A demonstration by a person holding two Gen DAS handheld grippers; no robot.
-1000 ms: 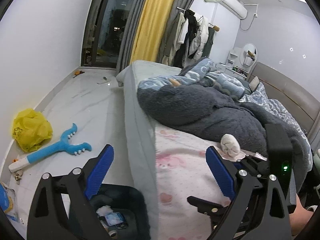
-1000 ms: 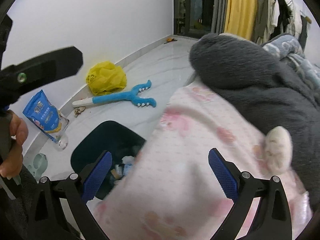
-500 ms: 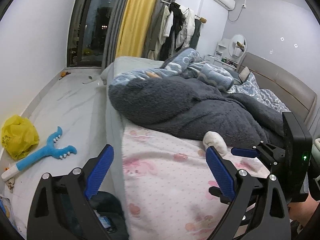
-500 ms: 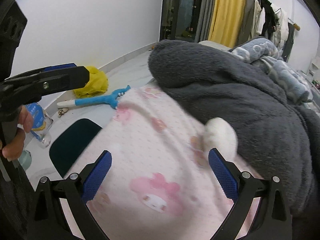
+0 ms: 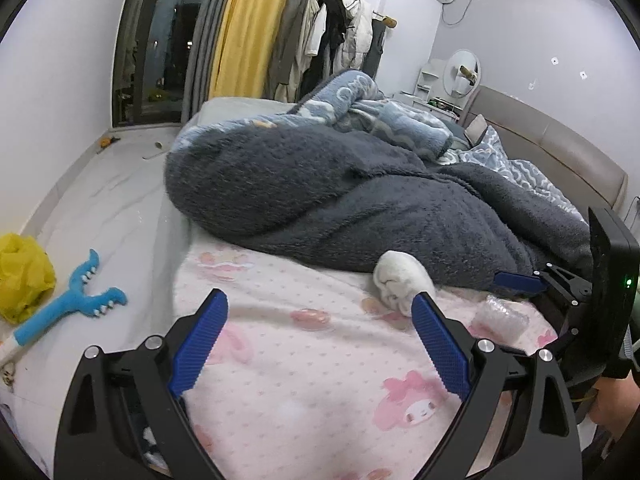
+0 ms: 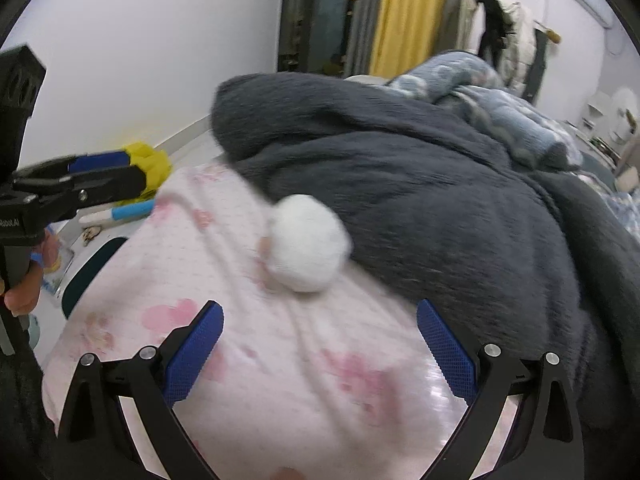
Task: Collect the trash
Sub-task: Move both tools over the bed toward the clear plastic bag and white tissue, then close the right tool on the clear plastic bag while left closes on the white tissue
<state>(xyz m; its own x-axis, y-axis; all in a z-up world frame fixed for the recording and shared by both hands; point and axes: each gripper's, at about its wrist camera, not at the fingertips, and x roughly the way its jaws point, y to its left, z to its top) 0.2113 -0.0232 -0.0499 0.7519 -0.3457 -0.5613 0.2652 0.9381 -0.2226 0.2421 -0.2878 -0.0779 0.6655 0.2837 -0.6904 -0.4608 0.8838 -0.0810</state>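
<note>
I am holding the left gripper (image 5: 318,318) with its blue pads spread wide and nothing between them, hanging over the pink printed sheet (image 5: 304,364). The crumpled white tissue ball (image 5: 402,280) is lying on that sheet just ahead of my right-hand pad, touching the edge of the dark grey fleece blanket (image 5: 360,200) behind it. A little further to the right of that pad a crinkled clear plastic scrap (image 5: 500,318) is resting on the sheet, near the other tool's tips. The right gripper (image 6: 318,322) is likewise gaping, empty, with the tissue ball (image 6: 306,242) sitting ahead of the gap, roughly centred between the two pads and a touch blurred. The blanket (image 6: 460,200) is bulging ahead and to the right of the right pad. Far off to the left of my left pad, down on the floor, a yellow bag (image 5: 24,276) and a blue toothed toy grabber (image 5: 76,300) are lying close together. From the right wrist view, a sliver of the dark bin (image 6: 90,270) is peeking out beyond the sheet's left edge; I cannot tell what it holds.
</note>
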